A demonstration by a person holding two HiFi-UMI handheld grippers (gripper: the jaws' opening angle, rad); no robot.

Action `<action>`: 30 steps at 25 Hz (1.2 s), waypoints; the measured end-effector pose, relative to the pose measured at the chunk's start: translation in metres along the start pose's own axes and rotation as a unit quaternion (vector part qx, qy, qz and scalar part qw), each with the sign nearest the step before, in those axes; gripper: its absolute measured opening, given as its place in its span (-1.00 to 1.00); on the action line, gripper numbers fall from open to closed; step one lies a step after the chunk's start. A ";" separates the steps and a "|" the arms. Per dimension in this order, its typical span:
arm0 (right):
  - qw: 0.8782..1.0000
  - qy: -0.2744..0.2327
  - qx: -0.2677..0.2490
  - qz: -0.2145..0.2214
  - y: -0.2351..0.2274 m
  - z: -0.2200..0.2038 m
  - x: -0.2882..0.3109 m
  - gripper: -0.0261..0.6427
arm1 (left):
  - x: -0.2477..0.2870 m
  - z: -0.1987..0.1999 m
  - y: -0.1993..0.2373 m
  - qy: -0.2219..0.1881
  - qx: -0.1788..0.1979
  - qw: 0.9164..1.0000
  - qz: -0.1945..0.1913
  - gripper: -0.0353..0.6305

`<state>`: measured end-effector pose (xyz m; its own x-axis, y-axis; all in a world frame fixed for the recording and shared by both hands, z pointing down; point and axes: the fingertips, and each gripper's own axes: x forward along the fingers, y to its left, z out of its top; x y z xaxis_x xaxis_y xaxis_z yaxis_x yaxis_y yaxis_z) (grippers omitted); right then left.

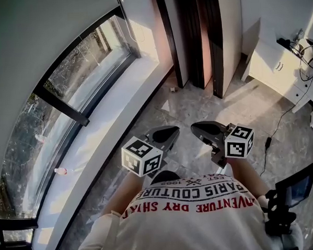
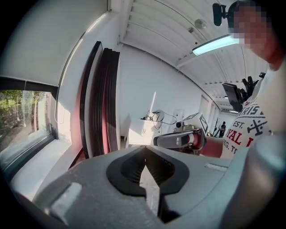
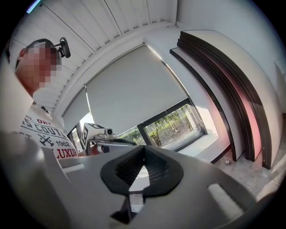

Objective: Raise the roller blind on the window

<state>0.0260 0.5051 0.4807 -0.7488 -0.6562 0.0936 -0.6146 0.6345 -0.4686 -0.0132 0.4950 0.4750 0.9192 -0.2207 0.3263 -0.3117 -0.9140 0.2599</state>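
A grey roller blind (image 1: 37,44) hangs over the upper part of the curved window (image 1: 65,85) at the left; in the right gripper view the blind (image 3: 129,94) leaves a strip of glass (image 3: 174,127) bare below it. A thin cord (image 1: 126,19) hangs by the window's far end, and shows as a loop (image 2: 56,117) in the left gripper view. My left gripper (image 1: 165,133) (image 2: 145,156) and right gripper (image 1: 204,129) (image 3: 143,154) are held side by side in front of the person's chest, away from the window. Both are shut with nothing between the jaws.
A white sill (image 1: 95,146) runs under the window, with a small pink thing (image 1: 60,171) on it. Dark curved panels (image 1: 193,36) lean against the far wall. A white cabinet (image 1: 279,66) with cables stands at the right. A small screen (image 1: 298,187) sits near the person's right side.
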 end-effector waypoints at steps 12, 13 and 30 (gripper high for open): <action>1.000 0.008 0.001 -0.011 -0.105 0.057 0.089 -0.92 | 0.048 0.039 0.146 -0.033 -0.016 0.999 -0.014 -0.89; 1.000 0.008 0.000 -0.013 -0.116 0.066 0.099 -0.92 | 0.053 0.046 0.162 -0.035 -0.017 0.999 -0.013 -0.89; 1.000 -0.005 -0.019 0.005 -0.234 0.200 0.282 -0.92 | 0.063 0.161 0.399 -0.065 0.002 0.998 0.018 -0.89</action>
<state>0.0085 0.0897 0.4407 -0.7530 -0.6532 0.0795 -0.6157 0.6568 -0.4353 -0.0410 0.0618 0.4533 0.9308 -0.2953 0.2156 -0.3445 -0.9057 0.2471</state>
